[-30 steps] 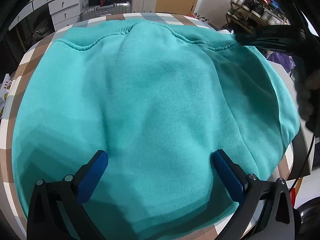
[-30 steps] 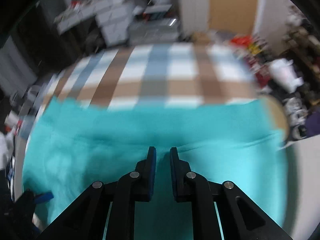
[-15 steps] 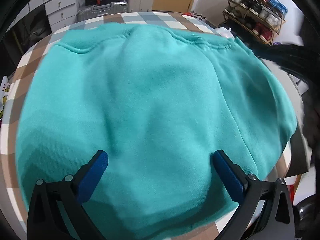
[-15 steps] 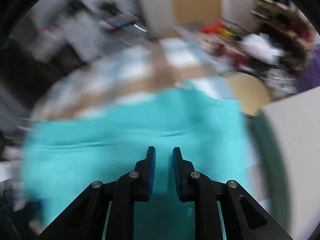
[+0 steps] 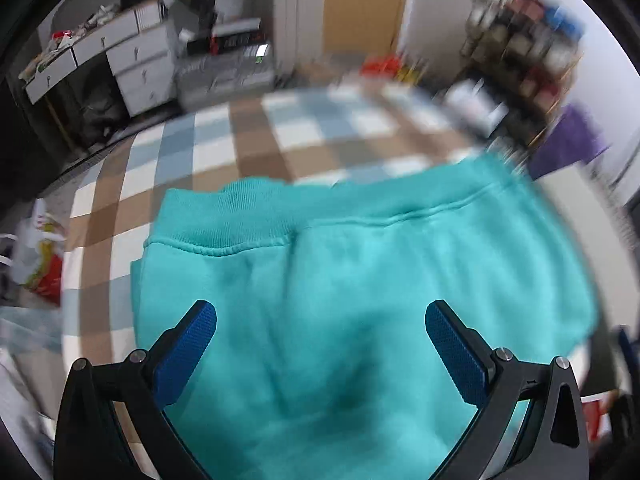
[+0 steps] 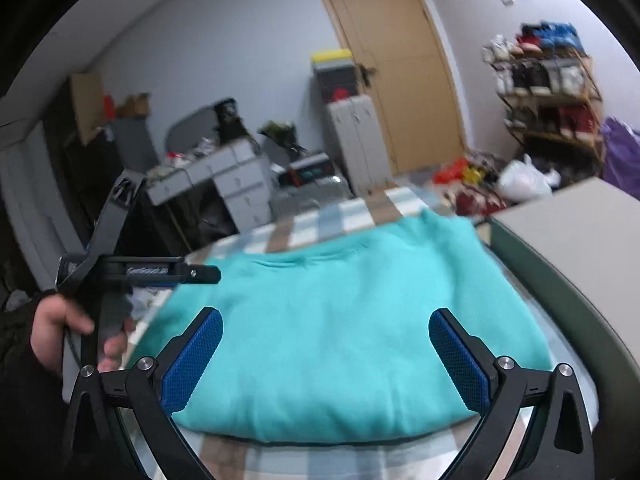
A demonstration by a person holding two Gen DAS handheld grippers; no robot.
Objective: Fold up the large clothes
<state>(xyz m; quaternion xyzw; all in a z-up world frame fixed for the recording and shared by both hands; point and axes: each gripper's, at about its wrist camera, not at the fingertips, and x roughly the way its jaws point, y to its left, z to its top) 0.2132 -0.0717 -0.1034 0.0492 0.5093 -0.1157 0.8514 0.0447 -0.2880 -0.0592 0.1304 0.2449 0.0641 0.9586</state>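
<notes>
Teal fleece sweatshirt [image 6: 344,320], folded into a thick pad, lies across the middle of both views on the desk [image 5: 256,148] with its brown, white and blue checked cloth. Its ribbed hem runs across the centre of the left wrist view. The left tool [image 5: 320,344] stands at the bottom of that frame, blue pads wide apart with nothing between them. The right tool [image 6: 326,348] is opening, its pads spread above the near fold with nothing pinched. At the left edge of the right wrist view a hand [image 6: 60,332] grips a black handle.
</notes>
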